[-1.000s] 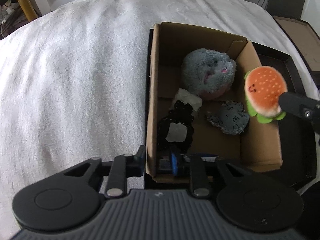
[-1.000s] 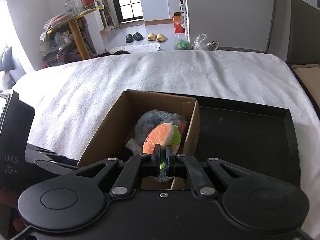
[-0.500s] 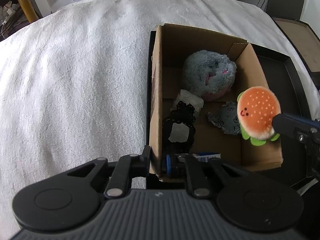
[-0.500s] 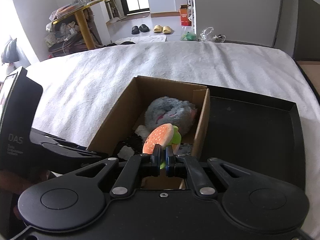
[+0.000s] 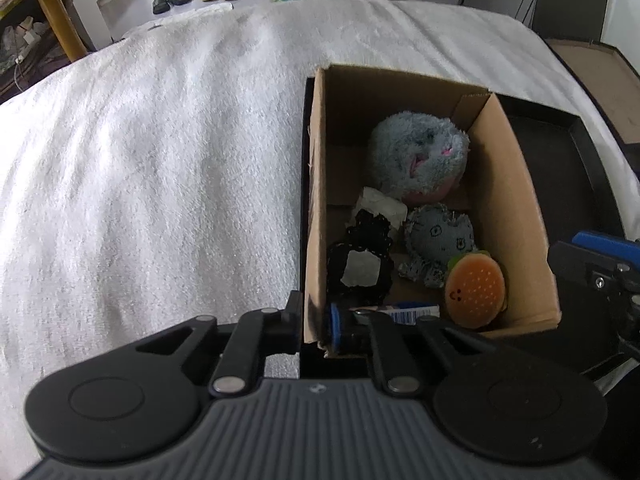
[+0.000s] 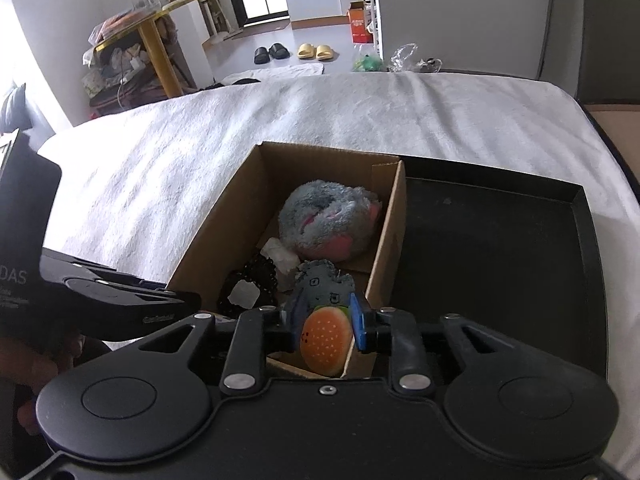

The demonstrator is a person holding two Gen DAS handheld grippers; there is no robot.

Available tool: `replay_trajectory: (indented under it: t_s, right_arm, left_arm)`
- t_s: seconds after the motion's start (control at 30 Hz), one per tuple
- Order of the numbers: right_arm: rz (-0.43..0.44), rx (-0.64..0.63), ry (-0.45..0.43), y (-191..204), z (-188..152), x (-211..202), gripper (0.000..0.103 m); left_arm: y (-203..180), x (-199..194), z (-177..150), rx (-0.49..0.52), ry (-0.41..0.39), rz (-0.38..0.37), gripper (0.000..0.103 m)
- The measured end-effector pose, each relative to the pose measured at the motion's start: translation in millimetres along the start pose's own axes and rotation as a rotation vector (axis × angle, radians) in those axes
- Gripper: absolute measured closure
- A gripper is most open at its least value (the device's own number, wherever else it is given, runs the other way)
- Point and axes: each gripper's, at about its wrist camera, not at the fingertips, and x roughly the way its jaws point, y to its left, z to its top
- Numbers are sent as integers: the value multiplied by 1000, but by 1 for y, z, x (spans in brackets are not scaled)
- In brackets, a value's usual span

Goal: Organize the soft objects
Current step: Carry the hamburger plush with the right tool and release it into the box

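An open cardboard box (image 5: pixel 516 208) stands in a black tray (image 5: pixel 592 168). My left gripper (image 5: pixel 316 320) is shut on the box's near left wall. Inside lie a grey fluffy plush (image 5: pixel 418 164), a denim cat-face plush (image 5: pixel 438 236), a black lace piece (image 5: pixel 360 264) and a white scrap (image 5: pixel 382 208). The hamburger plush (image 5: pixel 474 292) rests in the near right corner. My right gripper (image 6: pixel 326 320) hangs over that corner with its jaws opening. The hamburger plush (image 6: pixel 326 340) shows between the blue pads (image 6: pixel 358 320), which do not press it.
A white towel (image 5: pixel 160 180) covers the surface around the black tray (image 6: pixel 500 260), whose right half is bare. A person's hand (image 6: pixel 44 364) holds the left gripper's handle. Slippers (image 6: pixel 314 51) and a yellow table (image 6: pixel 152 36) stand far off on the floor.
The hamburger plush, held above the box by the right gripper, now lies in the box's near right corner. The right jaws have parted. The left jaws closed onto the box wall.
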Motion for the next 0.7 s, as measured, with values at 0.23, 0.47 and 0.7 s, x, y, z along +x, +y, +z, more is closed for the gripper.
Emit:
replay_trajectory:
  t_s: [0.23, 0.47, 0.7]
  right_arm:
    - [-9, 40, -31, -12, -1, -9, 61]
    - [-15, 63, -67, -18, -2, -20, 48]
    - [-21, 62, -107, -19, -2, -35, 35]
  left_arm:
    - [-6, -14, -2, 27, -17, 16, 86]
    - [1, -32, -6, -6, -29, 20, 77]
    - [6, -55, -11, -30, -50, 22, 62]
